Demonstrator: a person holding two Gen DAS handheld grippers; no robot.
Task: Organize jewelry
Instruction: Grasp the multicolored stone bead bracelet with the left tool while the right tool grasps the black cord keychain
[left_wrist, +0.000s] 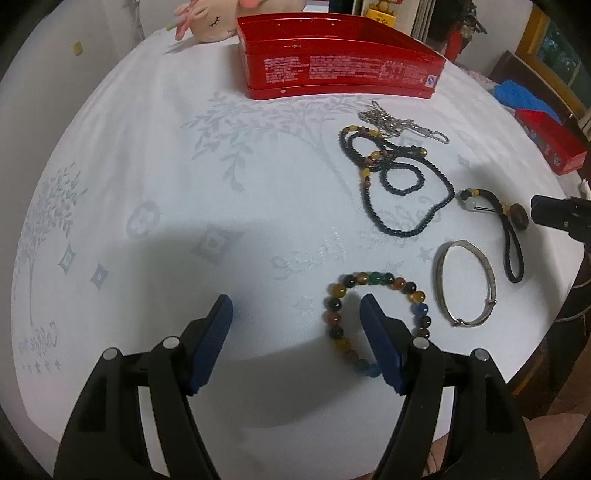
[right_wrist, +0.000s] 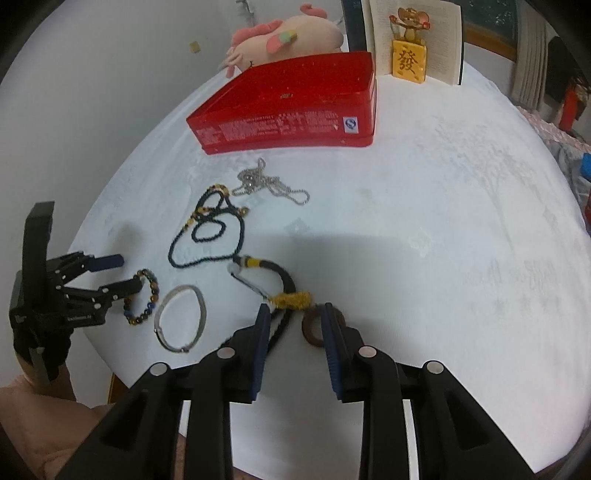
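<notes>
Left hand-held gripper (left_wrist: 295, 310) open, beaded bracelet (left_wrist: 373, 317)

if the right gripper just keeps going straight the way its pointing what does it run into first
Probably the yellow-wrapped knot of the black cord charm, which lies just ahead between the open fingers of the right hand-held gripper. The brown ring sits by its right finger. Depth is uncertain.

Tin (left_wrist: 340, 70) behind chain (left_wrist: 402, 123), necklace (left_wrist: 399, 184), bangle (left_wrist: 465, 282).

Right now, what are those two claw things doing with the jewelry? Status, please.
Left gripper open, one finger inside the multicolored bead bracelet. Right gripper open, straddling the black cord charm. Red tin shut. Nothing blocking.
</notes>
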